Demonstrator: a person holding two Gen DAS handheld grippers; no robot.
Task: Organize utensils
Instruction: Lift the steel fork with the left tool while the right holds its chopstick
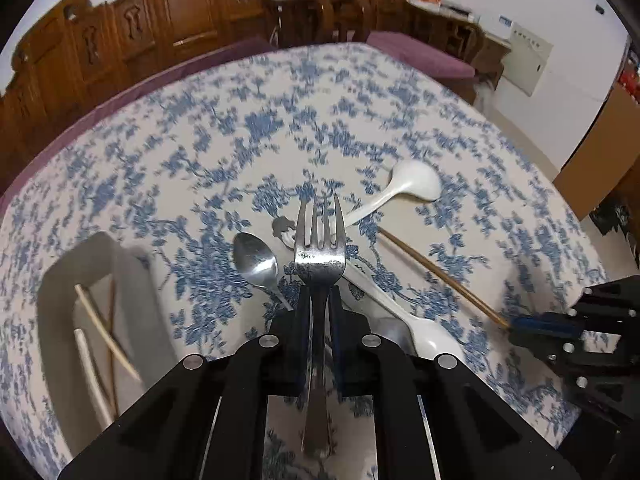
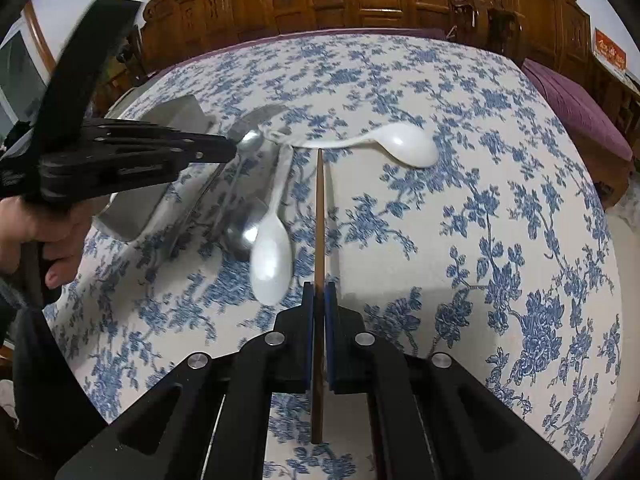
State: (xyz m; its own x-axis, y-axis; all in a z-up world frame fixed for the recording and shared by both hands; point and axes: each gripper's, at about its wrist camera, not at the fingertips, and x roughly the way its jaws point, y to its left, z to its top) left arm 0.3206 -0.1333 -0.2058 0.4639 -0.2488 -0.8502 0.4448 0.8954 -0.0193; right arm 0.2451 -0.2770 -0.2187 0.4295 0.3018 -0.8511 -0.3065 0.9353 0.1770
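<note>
My left gripper (image 1: 319, 296) is shut on a metal fork (image 1: 320, 240), tines pointing away, above the table. My right gripper (image 2: 319, 288) is shut on a brown chopstick (image 2: 319, 208) that points away over the cloth; it also shows in the left wrist view (image 1: 436, 272). On the cloth lie a metal spoon (image 1: 256, 262), a white spoon (image 1: 428, 336) near me and a white ladle spoon (image 1: 412, 182) farther off. A grey tray (image 1: 60, 280) at the left holds several chopsticks (image 1: 106, 332).
The round table has a blue floral cloth (image 1: 240, 128). Carved wooden chairs (image 1: 172, 12) stand behind it. A purple cushion (image 2: 576, 116) lies at the right. A cardboard box (image 1: 600, 148) stands beside the table. The left gripper (image 2: 230, 146) and a hand show in the right wrist view.
</note>
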